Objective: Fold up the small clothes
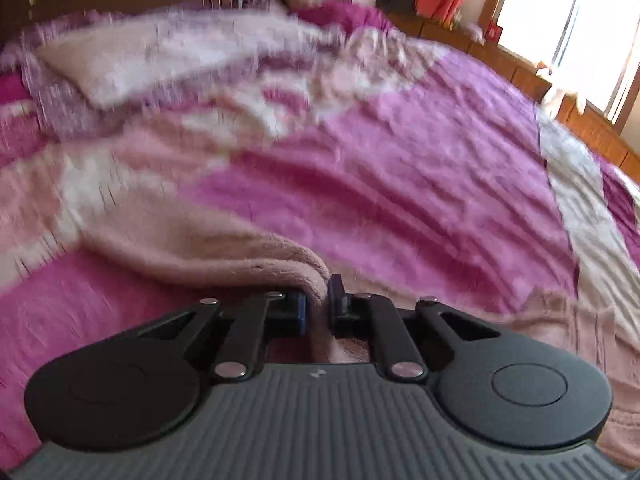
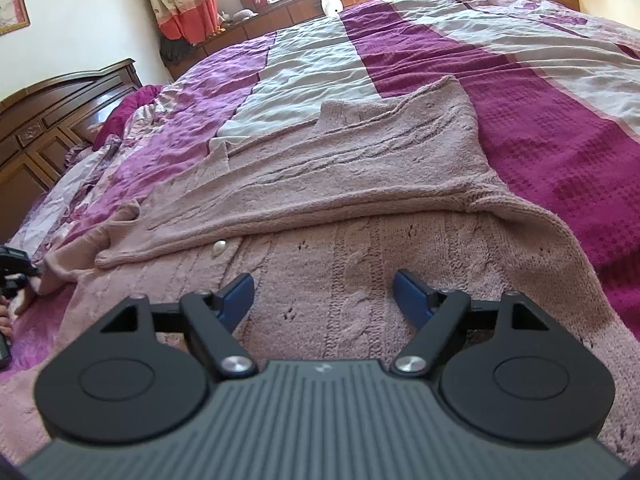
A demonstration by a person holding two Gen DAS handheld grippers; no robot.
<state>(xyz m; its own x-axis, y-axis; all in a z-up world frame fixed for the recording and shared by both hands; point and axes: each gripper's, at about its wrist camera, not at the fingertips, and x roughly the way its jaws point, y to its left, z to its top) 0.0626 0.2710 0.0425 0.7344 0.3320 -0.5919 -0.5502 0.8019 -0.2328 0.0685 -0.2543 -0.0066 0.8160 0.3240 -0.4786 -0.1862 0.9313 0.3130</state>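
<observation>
A pale pink knitted cardigan point(image 2: 344, 184) lies spread on the bed, one side folded over its buttoned front. My right gripper point(image 2: 324, 294) hovers open just above the cardigan's near part, nothing between its blue pads. In the left wrist view my left gripper point(image 1: 318, 300) is shut on a fold of the pink cardigan point(image 1: 208, 248), which trails off to the left over the bedspread. That view is blurred by motion. The left gripper point(image 2: 14, 272) also shows at the far left edge of the right wrist view, at the cardigan's edge.
The bed wears a purple, magenta and white bedspread point(image 2: 520, 92). A dark wooden headboard point(image 2: 52, 120) stands at the left. Low wooden cabinets point(image 2: 304, 8) run under a bright window, with a flowered curtain point(image 2: 180, 0) beside it. A rumpled quilt point(image 1: 160, 60) lies near the headboard.
</observation>
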